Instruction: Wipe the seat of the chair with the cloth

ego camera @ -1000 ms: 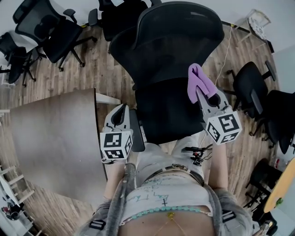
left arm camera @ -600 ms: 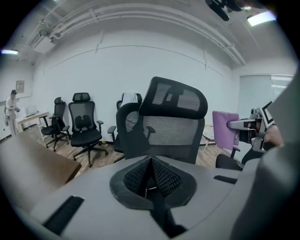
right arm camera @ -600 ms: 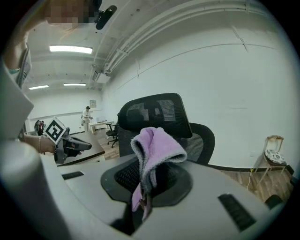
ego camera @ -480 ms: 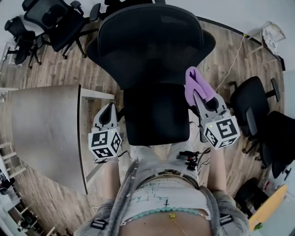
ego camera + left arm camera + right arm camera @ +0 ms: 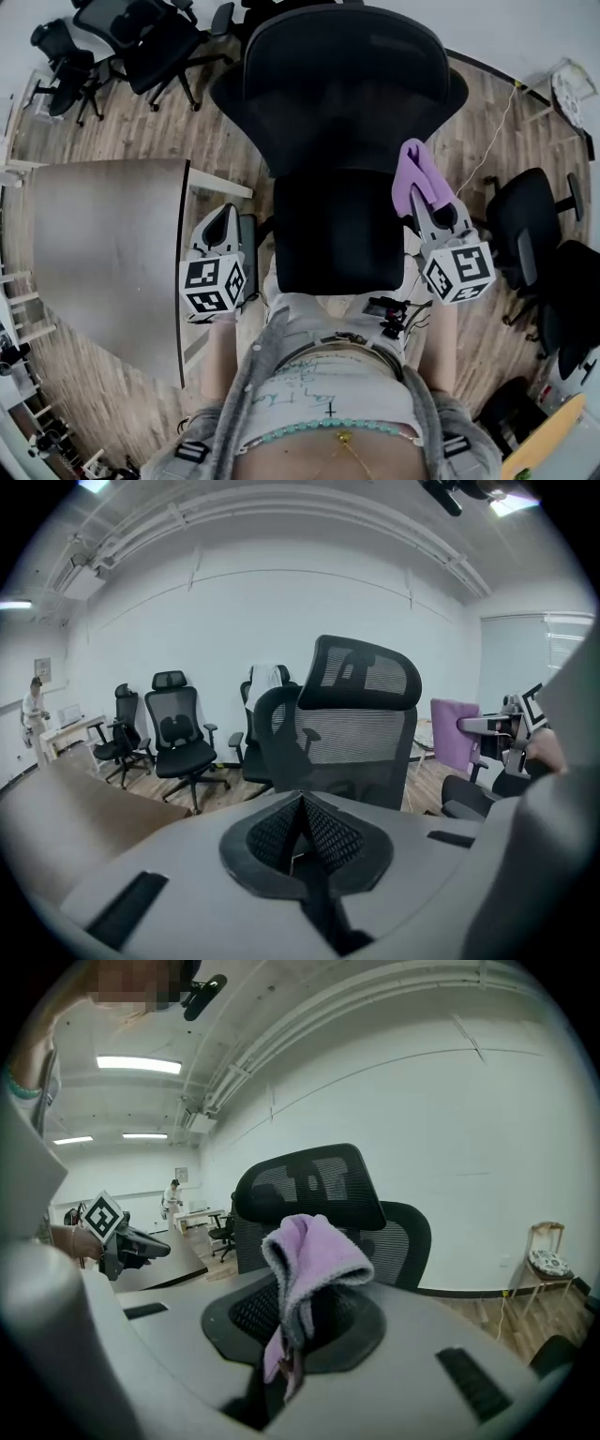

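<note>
— Entry one: right tongs?
— My right gripper [image 5: 289, 1340], clenched on the purple cloth [image 5: 311, 1252]. The cloth stands up folded from between the jaws.
— Location of cloth?
— At the right edge of the chair seat [image 5: 336, 234], near the backrest [image 5: 347, 80]. I cannot tell whether it touches the seat.
— Entry two: left tongs?
— My left gripper [image 5: 302, 825], jaws pressed together with nothing between them. It is at the seat's left side, beside the grey table [image 5: 98, 248].
— Remainder?
— Black office chairs [image 5: 155, 37] at far left, on wooden floor [image 5: 473, 122].
</note>
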`<state>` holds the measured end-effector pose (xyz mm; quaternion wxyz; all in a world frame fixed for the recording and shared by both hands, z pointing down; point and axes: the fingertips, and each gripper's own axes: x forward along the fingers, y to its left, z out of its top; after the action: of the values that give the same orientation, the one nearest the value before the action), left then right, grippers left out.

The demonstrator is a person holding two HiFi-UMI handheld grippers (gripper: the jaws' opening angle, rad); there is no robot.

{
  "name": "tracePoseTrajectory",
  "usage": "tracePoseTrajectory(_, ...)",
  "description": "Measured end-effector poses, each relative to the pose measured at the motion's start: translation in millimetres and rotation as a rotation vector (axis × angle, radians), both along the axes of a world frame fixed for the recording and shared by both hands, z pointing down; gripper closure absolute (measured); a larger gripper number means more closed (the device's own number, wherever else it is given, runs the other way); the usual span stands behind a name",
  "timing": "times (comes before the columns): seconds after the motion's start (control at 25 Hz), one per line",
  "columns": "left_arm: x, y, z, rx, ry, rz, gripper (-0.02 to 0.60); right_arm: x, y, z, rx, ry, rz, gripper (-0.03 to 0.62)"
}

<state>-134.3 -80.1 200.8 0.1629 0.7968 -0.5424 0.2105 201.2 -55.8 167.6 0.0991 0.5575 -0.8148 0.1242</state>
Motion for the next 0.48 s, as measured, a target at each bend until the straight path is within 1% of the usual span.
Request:
tracePoseTrajectory(0.16, -19.6, 9.3, -3.0, 0.028, 0.006, -0.056, 0.578, -13.4, -2.3, 2.0, -0.011, -0.024, -0.034, 0.546)
tracePoseTrajectory(0.32, -35.8, 7.3, -0.4, 0.037, 0.013, -0.111, 0.578, -19.0, -5.7, -2.5, 0.0, 0.007, -0.085, 0.546)
tracePoseTrajectory(0.4, -37.4, 6.7, 0.2, 0.038, 0.018, -0.121, 0.578, -15.7, -3.1, 1.0, 0.0, 0.014, -0.086, 0.546)
tracePoseTrajectory(0.48, -39.9, 7.7, 3.0, 0.036, 0.018, -0.123, 0.578, -15.8, 3.2, 7.8, -0.008, 0.0, -0.072, 0.546)
